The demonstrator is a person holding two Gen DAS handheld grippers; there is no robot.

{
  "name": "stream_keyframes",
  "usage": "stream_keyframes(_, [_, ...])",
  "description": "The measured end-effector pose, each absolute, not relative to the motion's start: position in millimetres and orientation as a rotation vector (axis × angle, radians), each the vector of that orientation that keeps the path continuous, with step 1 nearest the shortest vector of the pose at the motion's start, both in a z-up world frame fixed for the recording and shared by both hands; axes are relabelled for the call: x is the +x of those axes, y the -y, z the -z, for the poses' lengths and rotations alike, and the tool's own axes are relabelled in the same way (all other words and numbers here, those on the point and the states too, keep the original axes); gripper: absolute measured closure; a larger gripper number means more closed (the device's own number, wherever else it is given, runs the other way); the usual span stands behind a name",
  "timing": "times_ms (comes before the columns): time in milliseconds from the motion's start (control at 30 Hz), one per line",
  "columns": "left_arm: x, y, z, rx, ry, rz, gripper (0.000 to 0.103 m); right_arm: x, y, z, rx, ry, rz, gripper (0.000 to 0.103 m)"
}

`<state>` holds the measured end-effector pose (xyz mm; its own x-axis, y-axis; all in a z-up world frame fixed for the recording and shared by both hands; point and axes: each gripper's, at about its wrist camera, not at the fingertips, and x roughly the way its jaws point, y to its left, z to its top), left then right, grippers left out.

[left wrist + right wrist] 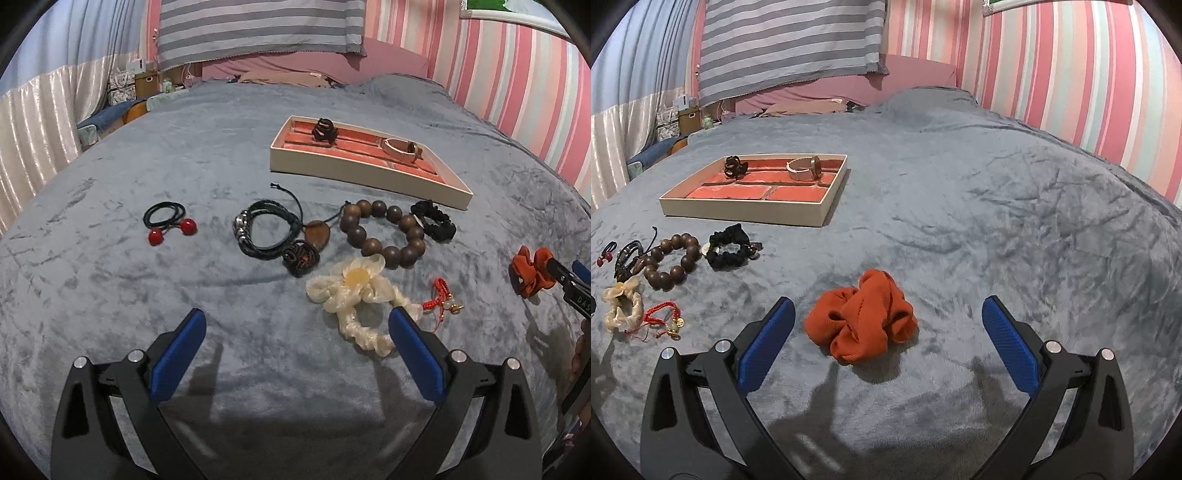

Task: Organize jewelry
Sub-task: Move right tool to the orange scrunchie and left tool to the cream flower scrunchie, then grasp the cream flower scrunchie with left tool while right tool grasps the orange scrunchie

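Note:
A cream tray (354, 173) with red lining (746, 212) sits on the bed; a dark hair claw (324, 129) and a pale bracelet (400, 147) lie in it. My left gripper (297, 328) is open above the blanket, its right finger by a white flower scrunchie (360, 295). Near it lie a brown bead bracelet (384, 230), a black scrunchie (434, 219), a dark cord bracelet (266, 227), a red-bead hair tie (168, 221) and a red string charm (441, 301). My right gripper (888, 321) is open around an orange scrunchie (862, 314), which lies on the blanket.
A grey-blue velvet blanket (997, 221) covers the bed. A pink striped wall (1071, 74) runs along the right side. A striped cloth (258, 29) hangs at the bed's far end. Boxes and clutter (144, 81) stand at the far left.

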<state>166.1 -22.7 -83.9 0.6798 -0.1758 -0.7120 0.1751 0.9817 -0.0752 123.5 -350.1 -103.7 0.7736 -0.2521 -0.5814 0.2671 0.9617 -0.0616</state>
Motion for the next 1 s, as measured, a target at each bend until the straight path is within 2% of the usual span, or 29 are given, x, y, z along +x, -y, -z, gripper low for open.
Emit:
stream_keyframes(733, [191.1, 40.6, 95.7, 0.032, -0.817, 0.234, 0.006, 150.1, 359.9, 124.1, 0.059, -0.712, 0.281, 0.006])
stream_keyframes(967, [198.0, 45.8, 99.6, 0.034, -0.826, 0.277, 0.008, 158.3, 365.0, 131.5, 0.099, -0.753, 0.244, 0.029])
stream_keyframes(1000, [199.1, 47.4, 100.0, 0.037, -0.826, 0.286, 0.013, 159.5, 365.6, 131.6, 0.104, -0.756, 0.241, 0.032])
